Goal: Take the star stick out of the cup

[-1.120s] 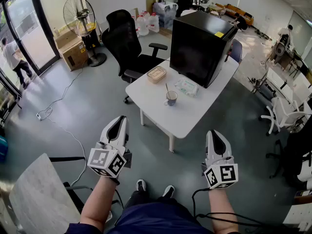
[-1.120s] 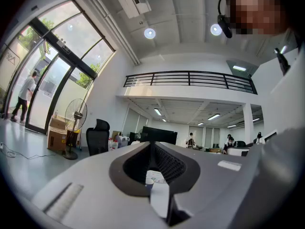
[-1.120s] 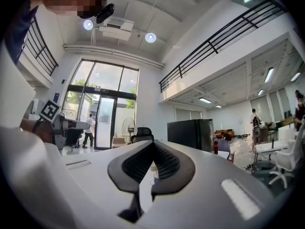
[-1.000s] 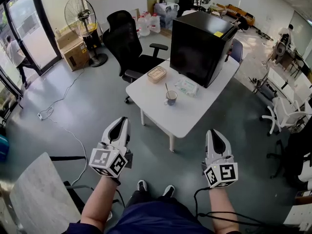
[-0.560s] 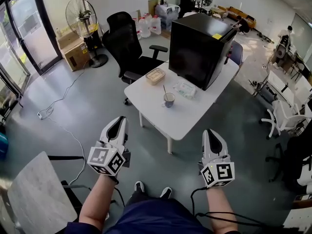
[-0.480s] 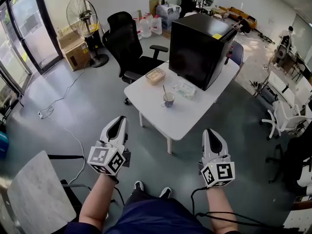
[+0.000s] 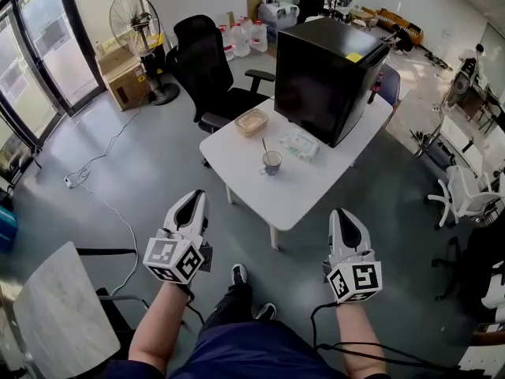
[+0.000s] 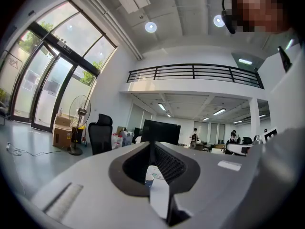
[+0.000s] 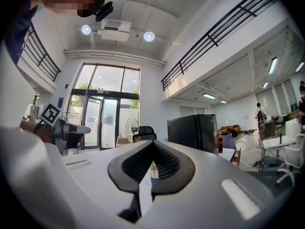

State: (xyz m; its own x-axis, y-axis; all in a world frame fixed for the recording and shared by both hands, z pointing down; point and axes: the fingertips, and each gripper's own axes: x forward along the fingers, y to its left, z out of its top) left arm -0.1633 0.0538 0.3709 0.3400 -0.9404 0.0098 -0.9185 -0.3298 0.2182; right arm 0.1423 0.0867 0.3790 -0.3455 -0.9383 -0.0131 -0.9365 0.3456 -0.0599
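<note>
Standing well back from the white rectangular desk (image 7: 309, 189), the person holds the left tool (image 7: 195, 197) and the right tool (image 7: 342, 214) low and level, each with its jaws brought together at the tips and nothing between them. The small blue-grey cup (image 7: 271, 162) sits far ahead of both tools, roughly between their lines of aim, with the thin star stick (image 7: 265, 145) leaning out of it toward the left tool's side; its star end is too small to make out. The main risk seems to be arriving with the jaws not parted, so that the closed tips knock the stick or topple the cup. A stick this thin may also slip through a loose pinch. Pulled at a slant, it could drag the light cup over, toward the pale wipes packet (image 7: 301, 143) just beyond it.
</note>
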